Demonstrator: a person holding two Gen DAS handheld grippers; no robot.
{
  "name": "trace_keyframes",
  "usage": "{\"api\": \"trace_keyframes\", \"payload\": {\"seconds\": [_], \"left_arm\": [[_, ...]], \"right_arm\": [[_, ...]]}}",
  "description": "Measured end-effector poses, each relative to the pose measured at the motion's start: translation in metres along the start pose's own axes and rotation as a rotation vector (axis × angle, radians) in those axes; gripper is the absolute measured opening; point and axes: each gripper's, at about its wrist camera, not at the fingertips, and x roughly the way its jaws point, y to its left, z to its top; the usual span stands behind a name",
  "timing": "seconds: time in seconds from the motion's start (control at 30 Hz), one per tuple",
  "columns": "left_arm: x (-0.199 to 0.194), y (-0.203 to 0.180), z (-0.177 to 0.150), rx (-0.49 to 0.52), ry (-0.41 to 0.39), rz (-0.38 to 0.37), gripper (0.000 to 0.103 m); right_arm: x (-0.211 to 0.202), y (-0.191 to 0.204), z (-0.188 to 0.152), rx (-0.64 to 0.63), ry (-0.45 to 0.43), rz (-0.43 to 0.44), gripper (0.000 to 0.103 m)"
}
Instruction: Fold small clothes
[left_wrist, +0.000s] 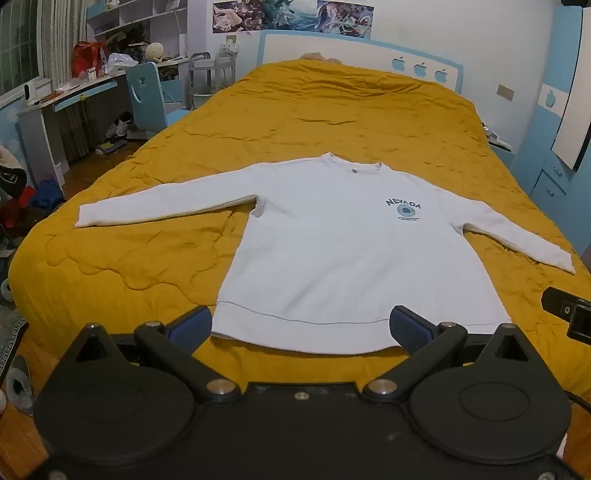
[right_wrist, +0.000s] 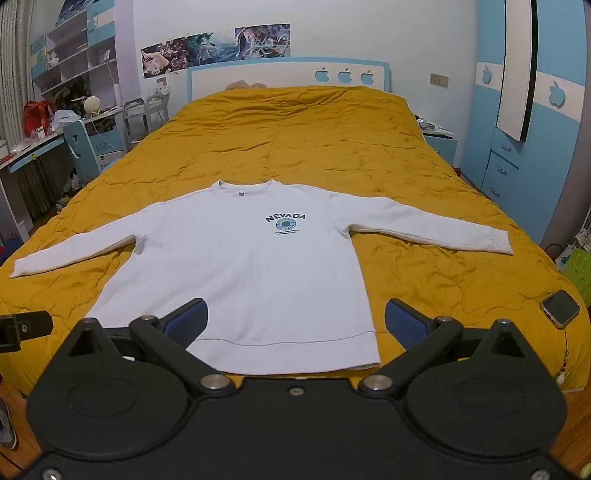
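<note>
A white long-sleeved sweatshirt with a dark "NEVADA" print lies flat, front up, on the mustard-yellow bed quilt, both sleeves spread out to the sides. It also shows in the right wrist view. My left gripper is open and empty, held above the hem at the foot of the bed. My right gripper is open and empty, also above the hem. Part of the right gripper shows at the right edge of the left wrist view.
A smartwatch lies on the quilt near the bed's right front corner. A blue and white headboard is at the far end. A desk with a blue chair stands left of the bed, a blue wardrobe right.
</note>
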Motion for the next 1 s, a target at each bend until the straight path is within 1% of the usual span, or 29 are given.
{"api": "trace_keyframes", "payload": {"seconds": [0.37,0.9,1.0], "left_arm": [[0.0022,-0.0048,-0.0006,-0.003,0.005,-0.006,0.103],[0.0047,0.0008,0.0004,-0.01,0.007,-0.004,0.103],[0.0051,0.001,0.0005,-0.01,0.007,-0.004,0.103]], "right_arm": [[0.0004,0.0004,0.0002,-0.001,-0.001,-0.001,0.103],[0.0006,0.0004,0.0003,-0.001,-0.003,-0.001,0.103],[0.0061,-0.0038,-0.001,0.001,-0.004,0.0,0.103]]}}
